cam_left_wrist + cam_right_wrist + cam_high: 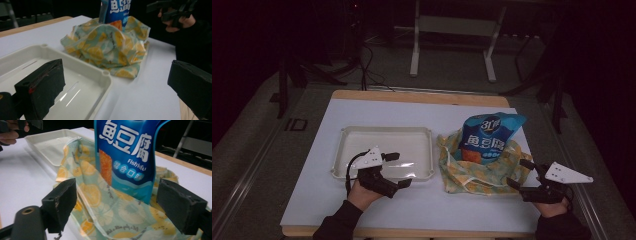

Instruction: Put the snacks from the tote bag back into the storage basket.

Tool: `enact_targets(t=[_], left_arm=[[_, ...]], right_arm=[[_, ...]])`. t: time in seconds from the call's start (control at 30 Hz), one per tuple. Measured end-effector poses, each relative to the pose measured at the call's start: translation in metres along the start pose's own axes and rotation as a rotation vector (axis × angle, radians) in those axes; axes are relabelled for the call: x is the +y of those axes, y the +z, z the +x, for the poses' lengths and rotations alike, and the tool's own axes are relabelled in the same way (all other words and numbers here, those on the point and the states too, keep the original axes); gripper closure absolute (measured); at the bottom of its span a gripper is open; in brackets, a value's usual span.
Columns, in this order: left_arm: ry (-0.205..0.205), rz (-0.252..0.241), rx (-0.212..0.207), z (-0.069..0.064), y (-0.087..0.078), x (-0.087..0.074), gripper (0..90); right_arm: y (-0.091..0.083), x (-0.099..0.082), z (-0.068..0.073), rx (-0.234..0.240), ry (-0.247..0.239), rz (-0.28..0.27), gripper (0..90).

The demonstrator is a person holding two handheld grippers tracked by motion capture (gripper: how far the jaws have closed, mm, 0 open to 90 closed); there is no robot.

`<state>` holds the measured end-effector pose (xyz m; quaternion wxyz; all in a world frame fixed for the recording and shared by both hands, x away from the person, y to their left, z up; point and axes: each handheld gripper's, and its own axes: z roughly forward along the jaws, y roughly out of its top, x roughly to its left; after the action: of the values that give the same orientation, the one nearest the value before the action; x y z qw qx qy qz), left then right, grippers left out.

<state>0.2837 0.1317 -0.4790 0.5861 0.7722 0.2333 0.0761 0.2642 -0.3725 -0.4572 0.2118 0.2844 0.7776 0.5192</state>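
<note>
From the high view we see a white table (312, 200) with a cream tray (343, 135) at left and a lemon-print bag (462, 175) at right, a blue snack pouch (489, 137) standing upright in it. Our left gripper (398, 170) hovers open over the tray's near edge; our right gripper (519, 174) is open beside the bag's right side.

In the left gripper view, our jaws gape wide, holding nothing, the tray (105, 75) and bag (112, 47) ahead.

In the right gripper view, our jaws spread around the bag (112, 212), the pouch (130, 157) rising just beyond.
</note>
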Motion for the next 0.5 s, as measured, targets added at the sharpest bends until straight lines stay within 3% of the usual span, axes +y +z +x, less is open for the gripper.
enact_targets(t=[0.17, 0.5], left_arm=[[0.005, -0.01, -0.002, 0.003, 0.012, 0.008, 1.5], [0.018, 0.024, -0.035, 0.007, 0.043, 0.024, 1.4]], right_arm=[[0.0, 0.005, -0.005, -0.004, 0.001, -0.005, 17.0], [0.005, 0.018, -0.015, -0.011, -0.007, -0.005, 18.4]])
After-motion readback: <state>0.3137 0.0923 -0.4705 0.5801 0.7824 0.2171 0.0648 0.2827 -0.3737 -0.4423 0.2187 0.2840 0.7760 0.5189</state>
